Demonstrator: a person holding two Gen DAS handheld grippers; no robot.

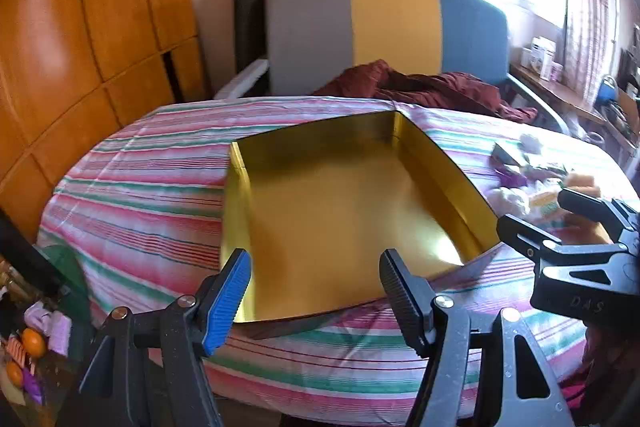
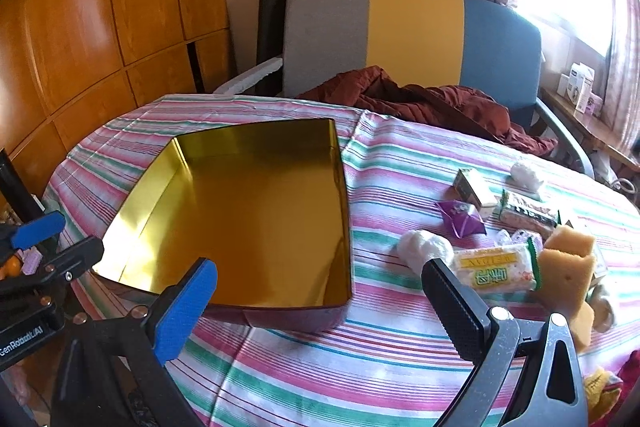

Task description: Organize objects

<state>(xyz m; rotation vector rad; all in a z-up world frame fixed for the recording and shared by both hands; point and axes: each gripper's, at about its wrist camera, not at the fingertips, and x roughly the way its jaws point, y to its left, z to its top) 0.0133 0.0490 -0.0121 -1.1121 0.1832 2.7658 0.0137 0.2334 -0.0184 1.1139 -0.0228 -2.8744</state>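
Observation:
An open gold-lined box (image 1: 320, 203) lies on the striped tablecloth, with nothing inside it. My left gripper (image 1: 314, 287) hovers over its near edge, open and holding nothing. In the right wrist view the same box (image 2: 248, 215) sits to the left, and my right gripper (image 2: 320, 291) hangs open above the cloth beside its near right corner. To the right of the box lie a yellow-green snack packet (image 2: 496, 271), a yellow sponge (image 2: 568, 259), a purple packet (image 2: 460, 217), a white wad (image 2: 424, 247) and a small carton (image 2: 474, 187).
A grey, yellow and blue chair (image 2: 412, 35) with a maroon cloth (image 2: 432, 103) on it stands behind the table. Wooden cabinets (image 2: 100, 27) fill the left side. My left gripper (image 2: 60, 241) shows at the left edge, my right gripper (image 1: 532, 207) at the right edge.

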